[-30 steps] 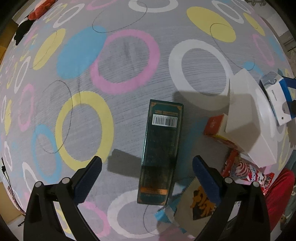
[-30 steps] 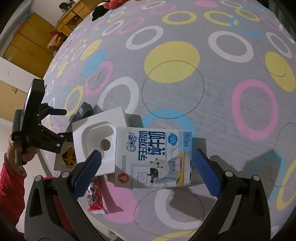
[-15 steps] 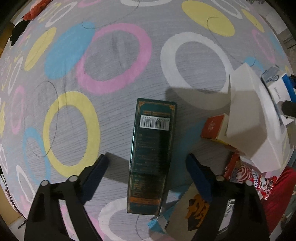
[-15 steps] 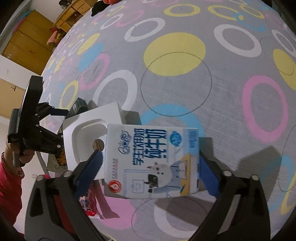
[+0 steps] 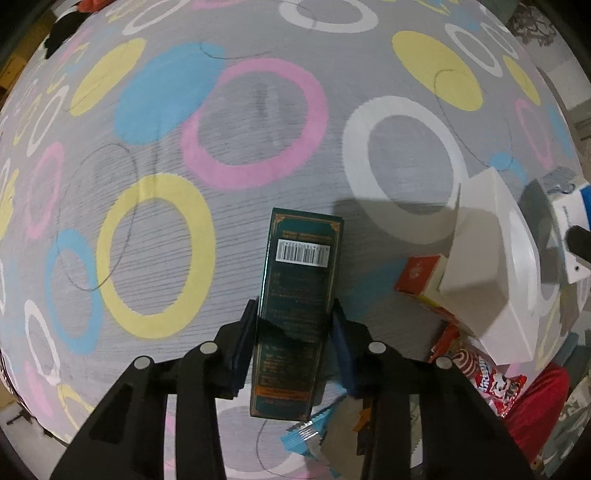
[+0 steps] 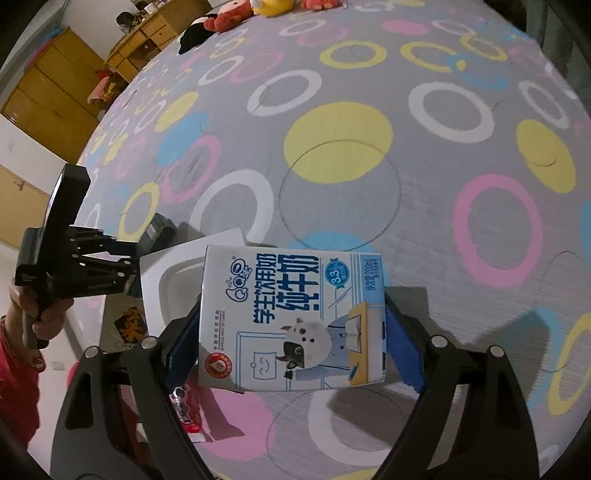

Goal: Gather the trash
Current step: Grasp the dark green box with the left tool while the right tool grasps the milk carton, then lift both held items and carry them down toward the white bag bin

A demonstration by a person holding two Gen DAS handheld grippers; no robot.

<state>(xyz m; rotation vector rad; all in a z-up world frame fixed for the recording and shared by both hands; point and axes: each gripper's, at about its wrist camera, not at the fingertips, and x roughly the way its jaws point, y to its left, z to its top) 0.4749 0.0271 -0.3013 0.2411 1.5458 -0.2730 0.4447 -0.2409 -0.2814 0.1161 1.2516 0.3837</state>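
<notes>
A long dark green box (image 5: 299, 295) with a barcode lies on the grey ringed bedspread (image 5: 258, 110). My left gripper (image 5: 293, 317) points down over it, its jaws closing with both blue pads against the box's long sides. A white and blue milk carton (image 6: 291, 321) sits sideways between the pads of my right gripper (image 6: 291, 332), whose jaws are closing and touch both its ends. In the right wrist view the left gripper (image 6: 74, 266) shows at the left, held by a hand, with the green box (image 6: 157, 229) under it.
A white moulded tray (image 5: 487, 266) lies right of the green box, over a red-orange small box (image 5: 421, 273). A red snack wrapper (image 5: 484, 376), a brown packet (image 5: 351, 424) and a blue wrapper (image 5: 303, 432) lie nearby. Plush toys (image 6: 236, 18) and wooden cabinets (image 6: 48, 92) stand beyond.
The left jaws have come in from wide apart onto the green box's sides. The right jaws have narrowed onto the milk carton, which now sits larger and nearer in that view.
</notes>
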